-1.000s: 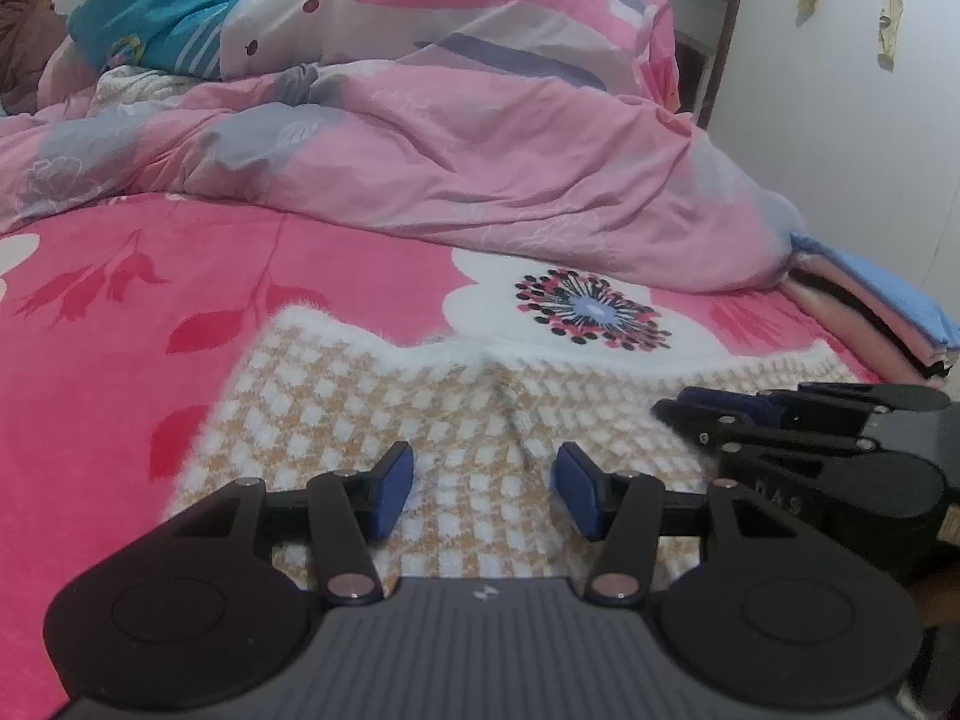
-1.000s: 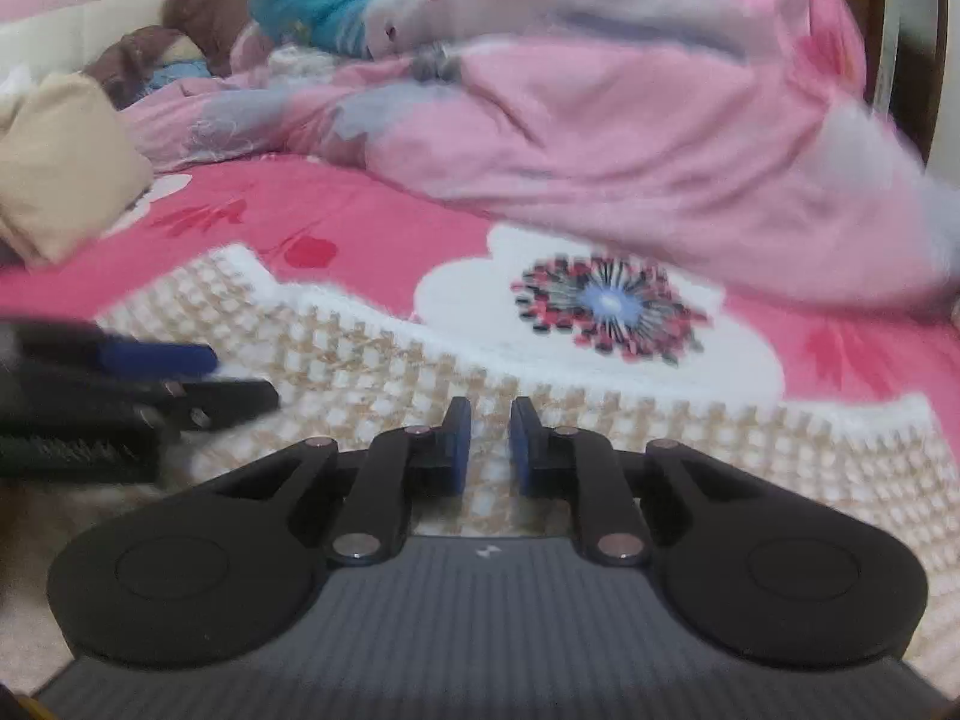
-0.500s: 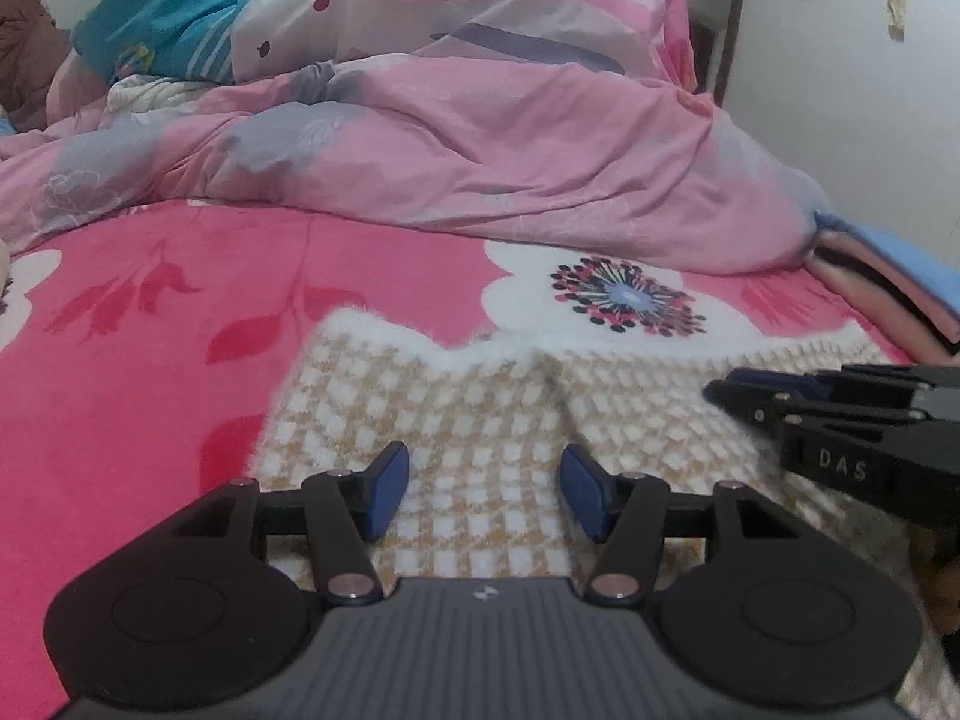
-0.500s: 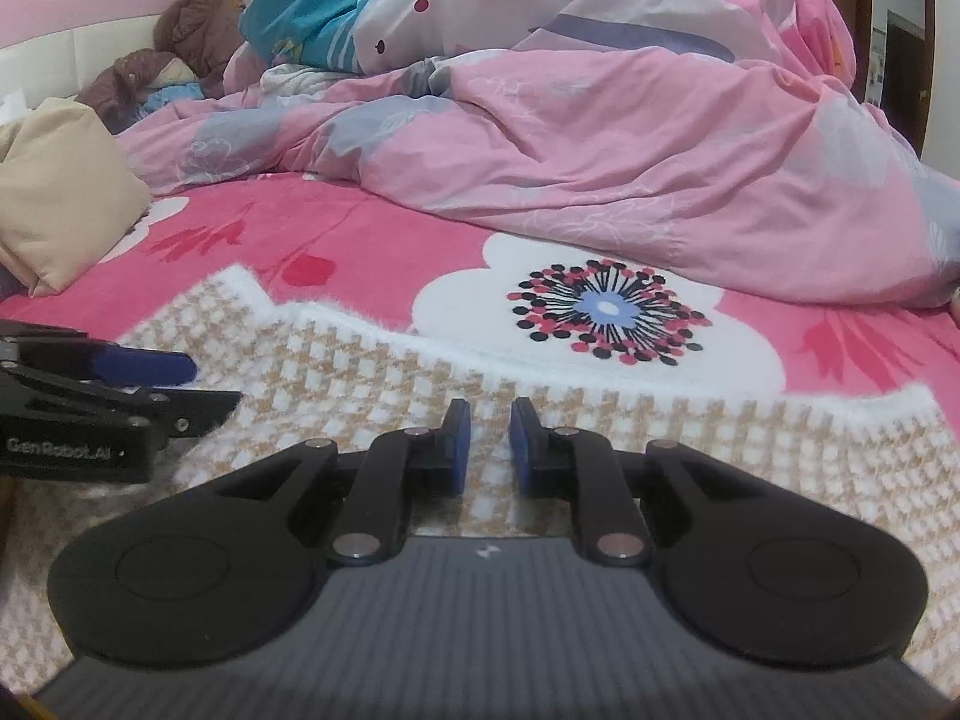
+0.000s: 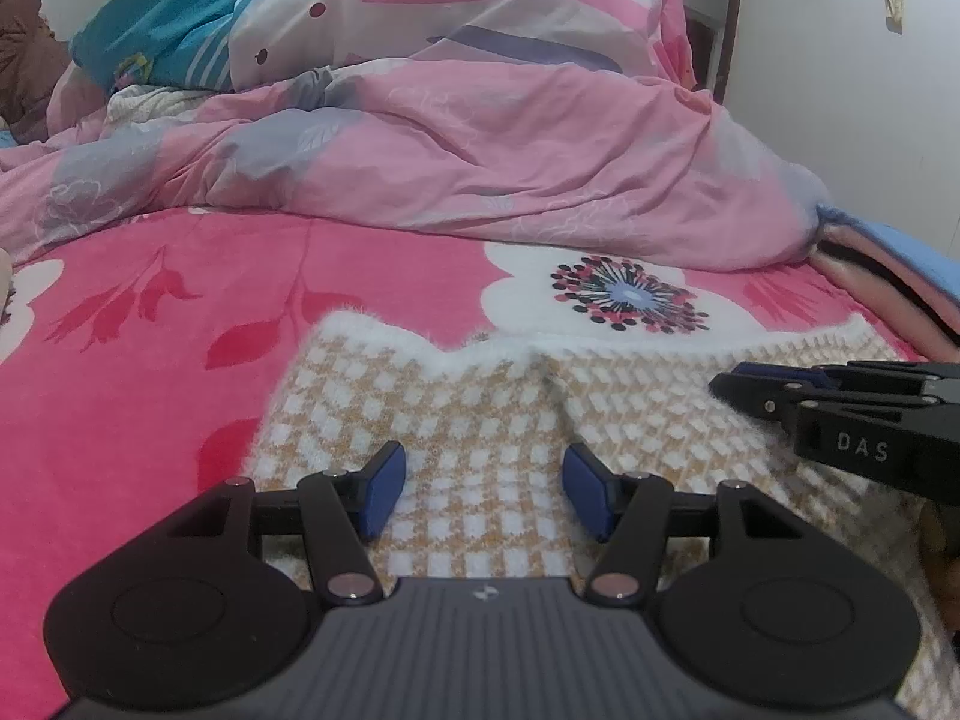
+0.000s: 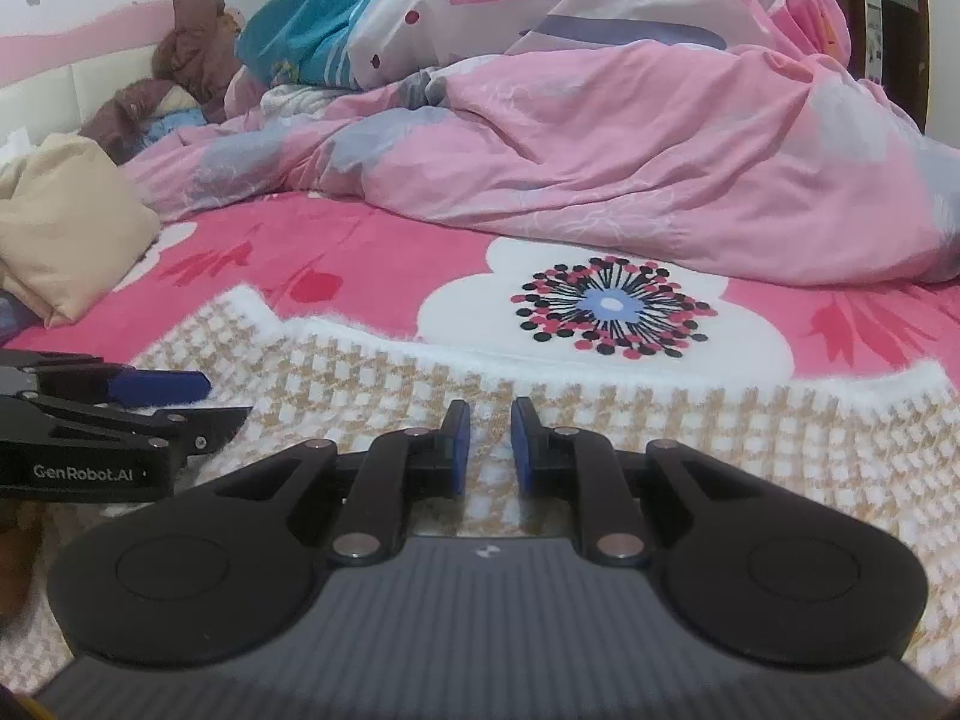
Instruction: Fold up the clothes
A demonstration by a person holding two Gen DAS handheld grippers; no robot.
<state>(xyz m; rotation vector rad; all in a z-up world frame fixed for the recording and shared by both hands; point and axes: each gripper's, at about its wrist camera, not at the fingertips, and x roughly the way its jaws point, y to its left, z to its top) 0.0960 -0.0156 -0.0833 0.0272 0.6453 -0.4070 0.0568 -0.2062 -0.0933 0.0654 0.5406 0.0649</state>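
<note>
A fuzzy checked sweater is spread flat on the bed. It looks soft, light and limp, best pinched at its white hem. The left gripper is held with fingers apart, the right gripper nearly closed on nothing.

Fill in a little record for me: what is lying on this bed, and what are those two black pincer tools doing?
garment: fluffy beige-and-white checked knit garment, spread flat on the bed
bed cover: bright pink sheet with white flowers
behind: crumpled pale pink quilt
left gripper: over the garment, jaws wide apart, nothing gripped
right gripper: over the garment, jaws nearly together, narrow gap, no cloth visibly pinched
bed's right edge: stack of folded cloths
</note>
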